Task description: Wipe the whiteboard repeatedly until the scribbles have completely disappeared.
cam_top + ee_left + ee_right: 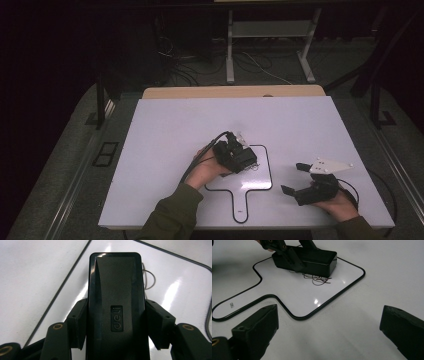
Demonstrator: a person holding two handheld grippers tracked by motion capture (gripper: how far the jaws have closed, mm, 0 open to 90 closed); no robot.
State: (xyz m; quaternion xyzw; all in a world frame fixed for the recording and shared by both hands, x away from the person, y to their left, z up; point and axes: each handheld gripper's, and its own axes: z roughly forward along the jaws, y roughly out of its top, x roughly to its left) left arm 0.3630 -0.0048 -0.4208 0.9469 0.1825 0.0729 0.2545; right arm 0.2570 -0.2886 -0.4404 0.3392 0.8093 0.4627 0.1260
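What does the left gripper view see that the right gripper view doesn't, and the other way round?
Left gripper view alone: the word "deli" pressed into the top of the black box, which the left claw is squeezing.

Right gripper view alone: the open right claw, the paddle-shaped black outline with its handle, and small printed marks too small to read.

Both: the box, thin wire loops beside it, the white table.
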